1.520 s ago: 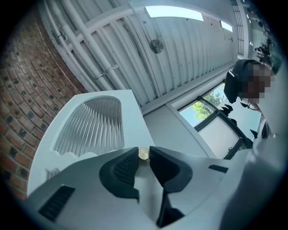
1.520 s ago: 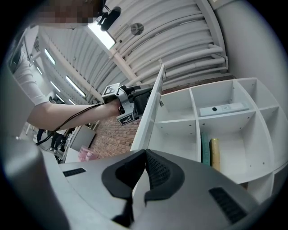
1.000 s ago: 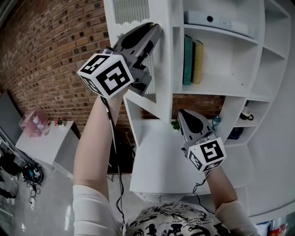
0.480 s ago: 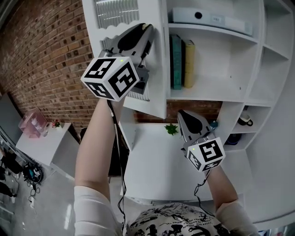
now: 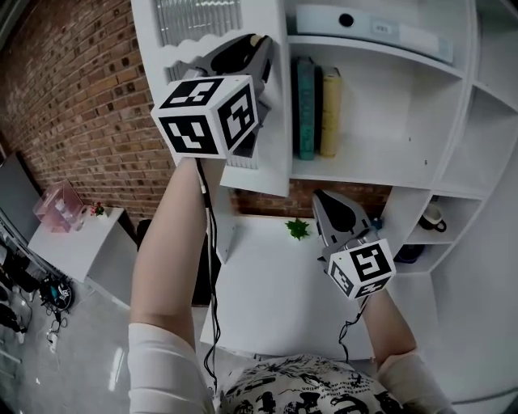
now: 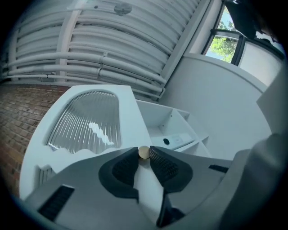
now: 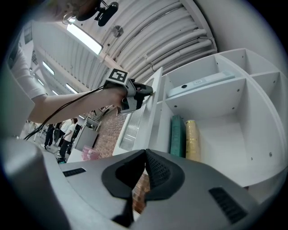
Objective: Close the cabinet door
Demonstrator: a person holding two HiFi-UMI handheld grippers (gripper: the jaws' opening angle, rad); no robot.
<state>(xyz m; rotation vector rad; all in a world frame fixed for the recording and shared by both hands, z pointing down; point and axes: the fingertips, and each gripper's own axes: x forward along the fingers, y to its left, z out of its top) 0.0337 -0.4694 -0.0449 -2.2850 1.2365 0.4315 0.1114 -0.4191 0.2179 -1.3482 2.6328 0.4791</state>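
- The left gripper (image 5: 261,44) is the one doing the work here. Its jaws are nearly together, pinched on a little round brass knob (image 6: 143,152), with a pad on each side of it.
- That knob sits right at the free edge of the cabinet door (image 6: 128,105), which has a white frame with a ribbed glass panel (image 6: 85,121) set in it.
- The door isn't shut. In the head view we see it standing out at an angle from the white cabinet (image 5: 457,121), its free edge just in front of the compartment holding a teal book (image 5: 307,105) and a yellow book (image 5: 330,109).
- The right gripper (image 7: 145,153) has its jaws closed on each other, with nothing between them.
- It hangs lower than the left one and well apart from the door, touching nothing. It's in front of the open space under the book shelf, near a small green plant (image 5: 298,229).
- From the right gripper view we get a nice side look — the left gripper is up on the door's edge, a bare forearm (image 7: 67,105) behind it.
- A flat white device (image 5: 372,24) lies on the shelf above the books, and a mug (image 5: 433,217) sits in a side cubby on the right.
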